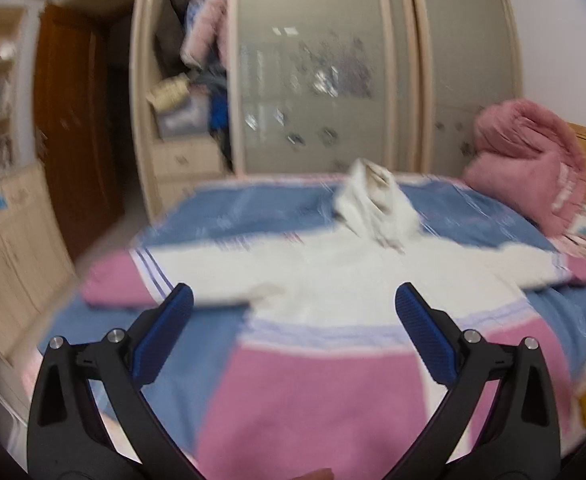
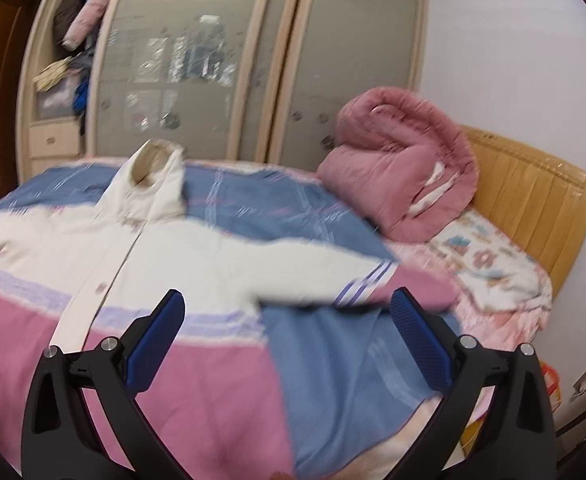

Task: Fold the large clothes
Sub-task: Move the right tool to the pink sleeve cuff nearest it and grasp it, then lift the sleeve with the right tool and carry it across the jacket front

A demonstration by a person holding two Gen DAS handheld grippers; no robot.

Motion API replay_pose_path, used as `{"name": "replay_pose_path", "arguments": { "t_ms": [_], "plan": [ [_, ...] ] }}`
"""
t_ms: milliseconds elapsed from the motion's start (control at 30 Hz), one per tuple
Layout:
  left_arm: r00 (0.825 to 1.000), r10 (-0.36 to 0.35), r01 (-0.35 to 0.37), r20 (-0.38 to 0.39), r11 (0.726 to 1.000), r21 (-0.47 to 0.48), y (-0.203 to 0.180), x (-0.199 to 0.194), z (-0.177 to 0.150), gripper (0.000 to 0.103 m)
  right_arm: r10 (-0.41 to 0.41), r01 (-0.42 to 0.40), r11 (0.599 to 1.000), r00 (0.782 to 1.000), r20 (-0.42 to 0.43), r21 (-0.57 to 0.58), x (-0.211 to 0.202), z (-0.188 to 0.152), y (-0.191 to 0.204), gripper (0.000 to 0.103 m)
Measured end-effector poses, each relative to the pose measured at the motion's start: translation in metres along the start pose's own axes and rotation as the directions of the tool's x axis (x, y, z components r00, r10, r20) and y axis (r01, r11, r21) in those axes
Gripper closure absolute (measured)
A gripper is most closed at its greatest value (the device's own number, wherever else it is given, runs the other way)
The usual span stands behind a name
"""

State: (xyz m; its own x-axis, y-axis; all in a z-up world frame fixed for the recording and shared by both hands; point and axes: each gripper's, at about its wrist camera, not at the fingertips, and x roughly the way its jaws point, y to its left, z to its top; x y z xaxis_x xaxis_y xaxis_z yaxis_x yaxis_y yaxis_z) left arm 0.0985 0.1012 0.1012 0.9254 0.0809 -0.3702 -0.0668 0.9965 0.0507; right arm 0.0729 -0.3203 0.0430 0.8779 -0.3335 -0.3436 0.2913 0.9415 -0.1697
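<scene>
Beyond both spread jaws, coat (image 2: 165,256) flat on bed (image 2: 333,360) (sleeves out)

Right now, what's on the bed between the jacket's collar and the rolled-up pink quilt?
Only bare blue bedspread lies between the jacket collar and pink quilt, seen in the right wrist view.

the jacket (image 2: 197,248) looks like soft, matt padded cloth, white with pink lower parts. the bedspread (image 2: 333,360) under it is matt woven cloth. at the far right, the pink quilt (image 2: 405,160) looks plush and fuzzy. the headboard (image 2: 533,196) is glossy wood. the wardrobe doors (image 1: 313,80) are frosted, slightly shiny panels in pale frames. both grippers, left gripper (image 1: 293,304) and right gripper (image 2: 287,308), have matt black plastic arms, ribbed blue pads (image 1: 165,336) and shiny metal pins.
</scene>
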Motion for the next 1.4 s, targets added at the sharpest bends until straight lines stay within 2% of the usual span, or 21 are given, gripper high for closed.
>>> {"name": "replay_pose_path", "arguments": {
  "t_ms": [67,200,267,367,467,500,533,633,700,867,967,1067,1200,1333,1400],
  "plan": [
    [1.0,0.022,-0.022,0.008,1.0,-0.018,0.012,0.014,0.007,0.002,-0.053,0.053,0.999,0.998,0.018,0.005,0.017,0.016,-0.017,0.001],
    [0.999,0.043,-0.046,-0.024,0.989,-0.138,0.052,0.043,-0.005,0.002,-0.077,0.078,0.997,0.995,-0.068,0.011,0.069,0.029,-0.054,0.001],
    [0.996,0.074,-0.083,-0.057,0.981,-0.176,0.068,0.057,-0.016,0.002,-0.119,0.13,0.988,0.985,-0.127,0.087,0.099,0.025,-0.087,0.001],
    [0.991,0.079,-0.101,-0.111,0.971,-0.215,0.084,0.074,-0.032,0.002,-0.156,0.189,0.965,0.971,-0.181,0.181,0.125,0.003,-0.125,0.001],
    [0.989,0.094,-0.116,-0.113,0.972,-0.206,0.083,0.081,-0.036,0.002,-0.078,0.145,0.931,0.975,-0.207,0.334,0.144,-0.03,-0.161,0.001],
    [0.988,0.093,-0.116,-0.126,0.976,-0.186,0.076,0.088,-0.039,0.002,-0.012,0.099,0.916,0.975,-0.222,0.388,0.152,-0.038,-0.171,0.001],
    [0.987,0.088,-0.11,-0.136,0.98,-0.168,0.07,0.093,-0.04,0.002,0.018,0.078,0.907,0.975,-0.223,0.414,0.156,-0.04,-0.176,0.001],
    [0.988,0.082,-0.1,-0.132,0.986,-0.134,0.059,0.098,-0.04,0.002,0.022,0.063,0.891,0.983,-0.18,0.45,0.159,-0.041,-0.181,0.001],
    [0.99,0.079,-0.093,-0.121,0.989,-0.116,0.051,0.101,-0.038,0.002,0.045,0.05,0.88,0.981,-0.187,0.472,0.166,-0.042,-0.185,0.001],
    [0.993,0.051,-0.063,-0.105,0.991,-0.118,0.043,0.114,-0.034,0.002,0.164,-0.015,0.807,0.966,-0.2,0.59,0.191,-0.054,-0.204,0.001],
    [0.993,0.048,-0.061,-0.11,0.99,-0.125,0.04,0.12,-0.033,0.002,0.183,-0.01,0.779,0.96,-0.212,0.627,0.199,-0.058,-0.214,0.001],
    [0.993,0.042,-0.057,-0.11,0.99,-0.131,0.041,0.124,-0.032,0.002,0.217,-0.005,0.705,0.954,-0.208,0.709,0.208,-0.07,-0.231,0.001],
    [0.991,0.059,-0.074,-0.121,0.989,-0.128,0.04,0.127,-0.033,0.002,0.317,-0.025,0.561,0.93,-0.186,0.828,0.228,-0.092,-0.257,0.001],
    [0.99,0.052,-0.068,-0.128,0.99,-0.125,0.037,0.127,-0.035,0.002,0.329,-0.011,0.493,0.928,-0.175,0.87,0.241,-0.104,-0.269,0.001],
    [0.99,0.053,-0.068,-0.128,0.991,-0.113,0.033,0.126,-0.037,0.002,0.342,-0.009,0.476,0.923,-0.175,0.879,0.252,-0.108,-0.271,0.001]
  ]
}}
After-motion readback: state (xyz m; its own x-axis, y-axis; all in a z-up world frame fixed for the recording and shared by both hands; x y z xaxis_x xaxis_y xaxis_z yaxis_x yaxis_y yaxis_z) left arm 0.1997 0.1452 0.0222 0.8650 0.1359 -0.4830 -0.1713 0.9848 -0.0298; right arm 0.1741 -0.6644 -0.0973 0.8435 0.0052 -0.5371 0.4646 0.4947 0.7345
